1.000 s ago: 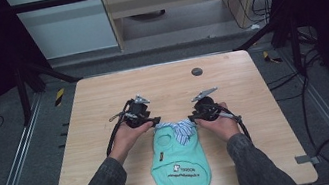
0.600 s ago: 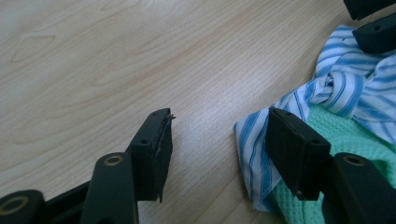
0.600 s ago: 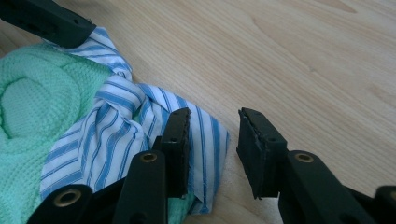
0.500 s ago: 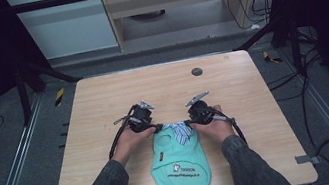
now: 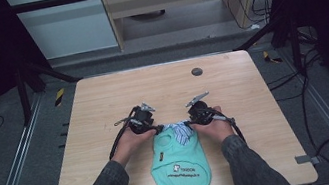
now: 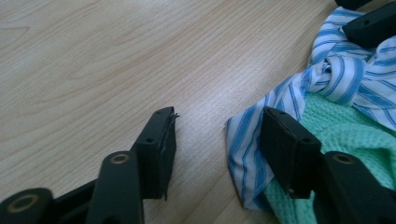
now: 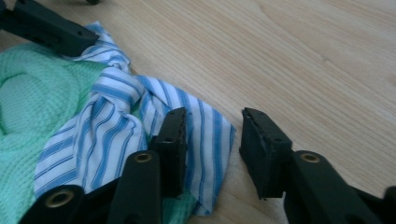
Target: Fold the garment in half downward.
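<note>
Close to the person's edge of the wooden table (image 5: 103,102) lies a small green shirt (image 5: 180,163) with a blue-striped collar (image 5: 177,132). The shirt is flat, its bottom end toward the person and its collar end pointing away. It looks soft, thin and light. It would bend and fold, not stay stiff, so pulling one spot may bunch it up. The two collar corners look like the best places to hold.

Just past the shirt's body, the left gripper (image 6: 217,135) sits at one collar corner. Its jaws are wide open and hold nothing. One jaw rests on the bare wood, the other on the cloth edge, with the striped corner (image 6: 243,154) between them. The right gripper (image 7: 212,135) sits at the other collar corner. Its jaws are open too and grip nothing. One is on the striped cloth, one is over the wood. From above, both hands (image 5: 132,139) are near each other with the collar between them.

Farther off, the table top is pale, smooth wood with a small dark round spot (image 5: 196,72) near its far edge. Beyond it are a grey floor, black frame bars, some cables and a pale cabinet (image 5: 62,23).
</note>
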Tool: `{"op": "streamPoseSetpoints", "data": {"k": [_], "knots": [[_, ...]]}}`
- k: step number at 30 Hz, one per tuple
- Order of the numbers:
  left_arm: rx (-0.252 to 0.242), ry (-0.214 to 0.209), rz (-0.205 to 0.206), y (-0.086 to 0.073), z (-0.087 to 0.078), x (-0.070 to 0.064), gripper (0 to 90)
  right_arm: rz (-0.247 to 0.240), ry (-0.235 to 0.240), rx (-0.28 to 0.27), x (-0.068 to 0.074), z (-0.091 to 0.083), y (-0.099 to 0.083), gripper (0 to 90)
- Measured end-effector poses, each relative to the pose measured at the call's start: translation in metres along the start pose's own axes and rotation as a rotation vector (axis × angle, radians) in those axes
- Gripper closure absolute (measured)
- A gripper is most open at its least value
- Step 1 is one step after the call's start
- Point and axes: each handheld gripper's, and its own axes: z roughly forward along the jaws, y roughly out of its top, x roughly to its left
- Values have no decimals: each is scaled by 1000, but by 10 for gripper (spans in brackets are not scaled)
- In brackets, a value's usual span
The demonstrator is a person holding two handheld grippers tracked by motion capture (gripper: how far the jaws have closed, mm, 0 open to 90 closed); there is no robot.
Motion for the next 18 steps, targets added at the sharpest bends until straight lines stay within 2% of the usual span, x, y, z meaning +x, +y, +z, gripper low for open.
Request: {"op": "streamPoseSetpoints", "data": {"k": [1,4,7,12,14,18], "knots": [[-6,-12,4,-1,-1,-1,541,-10,11,10,2,-1,0,698],[-1,-36,19,-1,-2,-5,662,-24,26,22,4,-1,1,781],[10,-54,26,0,-2,-9,781,-43,36,30,6,-1,2,833],[21,-39,42,2,-3,-12,852,-69,38,41,8,-2,4,844],[18,-37,49,2,-5,-13,857,-73,43,25,8,-8,6,845],[-12,-37,45,5,-12,-11,861,-88,42,2,8,-16,9,844]]}}
